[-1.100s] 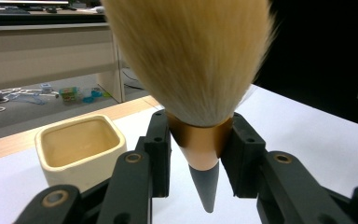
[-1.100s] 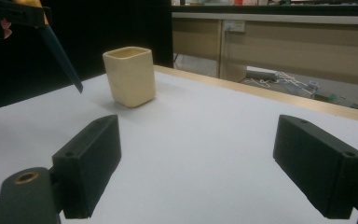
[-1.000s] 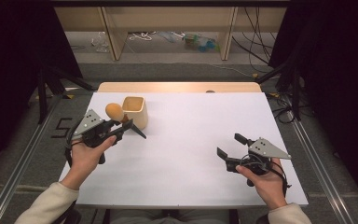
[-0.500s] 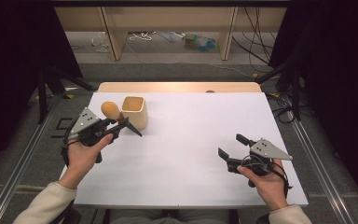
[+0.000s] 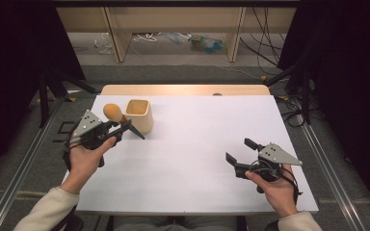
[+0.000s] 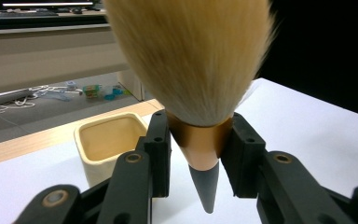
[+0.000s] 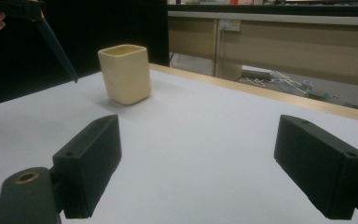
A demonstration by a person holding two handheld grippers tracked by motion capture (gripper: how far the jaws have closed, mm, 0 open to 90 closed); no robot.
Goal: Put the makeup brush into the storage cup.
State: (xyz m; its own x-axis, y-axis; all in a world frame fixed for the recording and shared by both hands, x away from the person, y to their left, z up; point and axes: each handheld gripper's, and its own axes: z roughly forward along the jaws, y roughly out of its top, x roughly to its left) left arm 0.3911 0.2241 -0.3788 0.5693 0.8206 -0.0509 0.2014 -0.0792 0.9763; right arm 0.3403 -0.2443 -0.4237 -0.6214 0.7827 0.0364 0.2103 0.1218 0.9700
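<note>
Soft, fluffy tan bristles on the brush [image 6: 191, 56], glossy copper-toned ferrule, matt grey handle tip, smooth cream cup [image 7: 124, 73] (plastic-looking), matt white table [image 5: 197, 144] — pale wood edge

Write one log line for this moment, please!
left gripper: shut on brush, lifted beside cup | right gripper: open, empty

On the white table [image 5: 188, 159] a cream cup [image 5: 139, 115] stands upright near the far left. Just left of it, the left gripper [image 5: 120, 129] clamps a brush [image 5: 117, 117], bristle head up and away from the cup, dark handle tip slanting down across the cup's front. The right gripper [image 5: 241, 155], well apart at the near right, has its jaws spread over bare table.
</note>
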